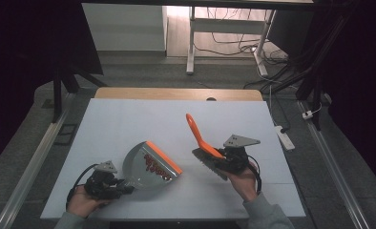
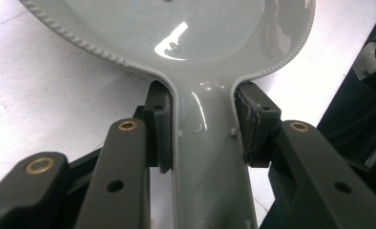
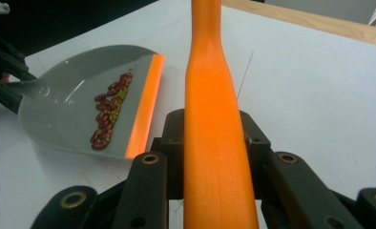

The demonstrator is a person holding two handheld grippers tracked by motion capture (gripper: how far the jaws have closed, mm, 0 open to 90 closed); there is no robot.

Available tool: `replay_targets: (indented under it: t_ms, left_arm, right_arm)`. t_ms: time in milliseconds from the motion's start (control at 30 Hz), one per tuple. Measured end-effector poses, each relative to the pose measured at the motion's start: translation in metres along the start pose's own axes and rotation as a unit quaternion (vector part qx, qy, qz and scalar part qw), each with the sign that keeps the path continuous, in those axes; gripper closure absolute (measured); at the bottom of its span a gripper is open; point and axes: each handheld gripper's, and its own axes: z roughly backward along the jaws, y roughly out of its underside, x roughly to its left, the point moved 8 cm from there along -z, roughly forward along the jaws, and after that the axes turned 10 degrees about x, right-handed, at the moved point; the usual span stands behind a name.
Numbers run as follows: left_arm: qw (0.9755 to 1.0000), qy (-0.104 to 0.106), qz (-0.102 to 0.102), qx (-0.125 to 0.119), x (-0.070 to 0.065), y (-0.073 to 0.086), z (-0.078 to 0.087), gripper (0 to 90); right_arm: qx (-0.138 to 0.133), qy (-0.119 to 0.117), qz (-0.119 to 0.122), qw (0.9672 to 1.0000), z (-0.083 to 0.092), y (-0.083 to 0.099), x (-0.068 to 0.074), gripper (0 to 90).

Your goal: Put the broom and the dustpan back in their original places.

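Here the left gripper [image 1: 124, 185] clamps the stiff, light dustpan [image 1: 145, 164] by its handle; the right gripper [image 1: 218, 160] clamps the brush [image 1: 199, 136] at three o'clock; beans [image 3: 109, 112], probably loose, could roll.

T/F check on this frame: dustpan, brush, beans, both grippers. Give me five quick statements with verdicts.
1. The left gripper clamps the grey dustpan by its handle. True.
2. The right gripper is open and holds nothing. False: it is shut on the orange brush.
3. The beans lie inside the dustpan near its orange lip. True.
4. The beans are all green. False: mostly dark red, a few yellowish.
5. The brush lies flat on the white table. False: it is held, handle pointing up and away.
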Motion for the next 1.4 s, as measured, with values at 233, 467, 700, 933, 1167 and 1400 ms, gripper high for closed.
replay_targets:
  t_ms: [233,467,700,933,1167,1400]
  left_arm:
    - [0.9993,-0.009,0.024,-0.026,0.002,-0.002,0.007,61.3]
    - [0.9971,-0.024,0.055,-0.048,0.010,0.001,0.010,61.3]
    - [0.9934,-0.039,0.089,-0.062,0.017,0.006,0.014,61.3]
    - [0.9855,-0.053,0.139,-0.082,0.024,0.013,0.017,61.3]
    - [0.9763,-0.078,0.177,-0.097,0.030,0.014,0.017,61.2]
    - [0.9643,-0.104,0.219,-0.108,0.038,0.011,0.014,61.3]
  right_arm:
    - [0.008,0.000,-0.006,0.9999,0.009,0.008,-0.005,70.9]
    - [0.019,0.009,-0.023,0.9995,0.017,0.022,-0.017,70.9]
    - [0.029,0.018,-0.037,0.9988,0.022,0.033,-0.028,70.8]
    - [0.036,0.016,-0.048,0.9981,0.026,0.040,-0.029,70.8]
    - [0.046,0.013,-0.059,0.9971,0.031,0.048,-0.028,70.8]
    - [0.061,0.010,-0.080,0.9949,0.033,0.060,-0.029,70.8]
